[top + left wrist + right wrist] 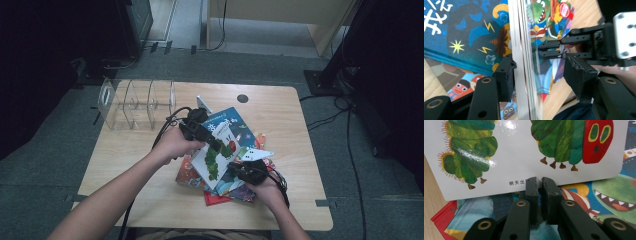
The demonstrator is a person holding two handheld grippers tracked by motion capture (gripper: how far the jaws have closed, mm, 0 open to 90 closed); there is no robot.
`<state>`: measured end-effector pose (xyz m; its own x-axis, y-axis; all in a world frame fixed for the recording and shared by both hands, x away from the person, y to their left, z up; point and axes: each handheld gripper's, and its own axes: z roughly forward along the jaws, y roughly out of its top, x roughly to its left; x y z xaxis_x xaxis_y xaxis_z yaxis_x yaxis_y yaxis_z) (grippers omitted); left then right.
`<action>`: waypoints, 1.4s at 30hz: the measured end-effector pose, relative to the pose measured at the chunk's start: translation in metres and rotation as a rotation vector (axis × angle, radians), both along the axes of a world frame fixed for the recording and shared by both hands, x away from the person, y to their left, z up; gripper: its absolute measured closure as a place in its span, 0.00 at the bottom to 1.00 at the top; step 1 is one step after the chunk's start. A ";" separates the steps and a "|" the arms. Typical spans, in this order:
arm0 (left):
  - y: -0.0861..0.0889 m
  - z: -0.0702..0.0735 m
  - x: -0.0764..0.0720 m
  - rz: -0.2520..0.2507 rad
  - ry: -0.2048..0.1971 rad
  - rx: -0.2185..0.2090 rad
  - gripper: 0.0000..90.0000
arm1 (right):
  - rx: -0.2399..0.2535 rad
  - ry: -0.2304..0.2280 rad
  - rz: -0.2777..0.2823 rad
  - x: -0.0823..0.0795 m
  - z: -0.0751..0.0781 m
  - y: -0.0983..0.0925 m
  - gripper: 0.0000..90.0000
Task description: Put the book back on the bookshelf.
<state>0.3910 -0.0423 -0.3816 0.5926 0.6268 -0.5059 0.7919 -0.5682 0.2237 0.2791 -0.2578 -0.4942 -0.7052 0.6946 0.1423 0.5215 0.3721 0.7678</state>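
Caterpillar book [216, 159], a white board book with thick stiff pages, is tilted up above the pile of picture books [235, 187] at the middle of the bench [125, 165]. From that pile, the clear file rack [135, 102] stands off at ten o'clock. The left hand-held gripper [212, 141] straddles the book's page edge, half open: one pad rests against the page block, the other stands clear of the cover, so it is not clamped. The right hand-held gripper [539, 185], at the book's five o'clock corner, has its jaws nearly together at the bottom edge, but whether they pinch the cover I cannot tell. The book looks rigid and fairly light; its glossy cover is probably slippery, so a hold across the full page block near the spine seems safest, keeping the pages from fanning open.
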 end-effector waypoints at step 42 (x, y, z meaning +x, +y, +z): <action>-0.025 -0.018 0.003 -0.047 0.045 0.080 0.63 | 0.053 -0.021 0.001 0.008 -0.001 -0.002 0.69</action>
